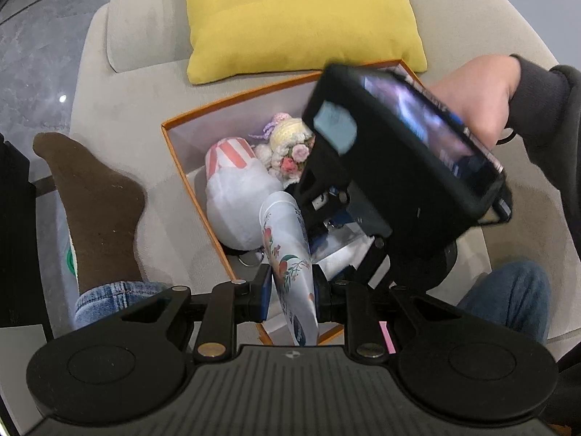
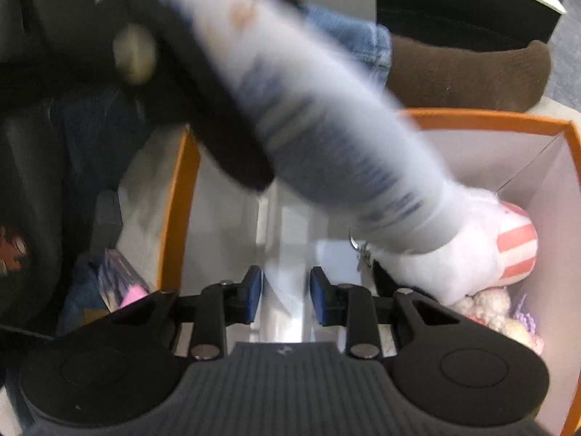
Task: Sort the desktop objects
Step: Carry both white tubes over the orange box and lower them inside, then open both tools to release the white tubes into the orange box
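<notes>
Tube [image 1: 290, 254], clamped in left gripper [image 1: 292, 287], hangs over box [image 1: 170, 138]; lower it clear of right gripper [image 2: 285, 299], jaws apart, then release.

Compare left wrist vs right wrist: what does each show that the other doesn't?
Left wrist only: yellow cushion, the right gripper's body with the hand holding it, and the left gripper shut on the floral tube.

Right wrist only: the right gripper with fingers apart over something white and blurred; a pink-tipped item outside the box.

Both: orange-rimmed box, striped white plush, crochet flowers, brown sock, the tube.
</notes>
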{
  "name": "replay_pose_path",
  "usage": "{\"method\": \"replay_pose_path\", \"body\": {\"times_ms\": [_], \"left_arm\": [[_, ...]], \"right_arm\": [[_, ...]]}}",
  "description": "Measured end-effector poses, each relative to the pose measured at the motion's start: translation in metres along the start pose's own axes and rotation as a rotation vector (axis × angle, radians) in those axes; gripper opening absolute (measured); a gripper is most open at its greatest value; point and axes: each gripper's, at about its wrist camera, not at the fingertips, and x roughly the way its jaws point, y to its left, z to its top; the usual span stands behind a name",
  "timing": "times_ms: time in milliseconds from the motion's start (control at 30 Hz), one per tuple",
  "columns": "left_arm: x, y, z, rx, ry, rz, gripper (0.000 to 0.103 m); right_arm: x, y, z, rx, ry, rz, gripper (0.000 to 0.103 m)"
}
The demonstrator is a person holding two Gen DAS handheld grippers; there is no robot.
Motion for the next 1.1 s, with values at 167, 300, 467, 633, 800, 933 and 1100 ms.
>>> {"method": "replay_pose_path", "body": {"times_ms": [167,300,467,633,800,933,1100], "left_arm": [[0.008,-0.002,0.002,-0.015,0.032,-0.006,0.024],[0.016,-0.006,0.005,-0.022,0.069,-0.018,0.024],[0.026,-0.012,0.013,-0.019,0.117,-0.005,0.025],[0.038,-0.016,0.019,-0.023,0.191,0.003,0.025],[0.054,-0.019,0.023,-0.008,0.294,0.011,0.025],[0.064,-0.015,0.025,-0.031,0.332,0.052,0.025],[0.065,-0.013,0.024,-0.048,0.312,0.061,0.025]], "right_arm": [[-0.007,0.001,-0.007,0.062,-0.022,-0.009,0.029],[-0.003,-0.001,-0.017,0.144,-0.074,0.043,0.024],[0.000,0.004,-0.020,0.155,-0.100,0.083,0.023],[-0.015,0.011,-0.030,0.172,-0.131,-0.013,0.026],[-0.021,0.017,-0.046,0.221,-0.166,-0.114,0.026],[-0.020,0.019,-0.050,0.257,-0.205,-0.189,0.023],[-0.016,0.008,-0.041,0.245,-0.202,-0.221,0.018]]}}
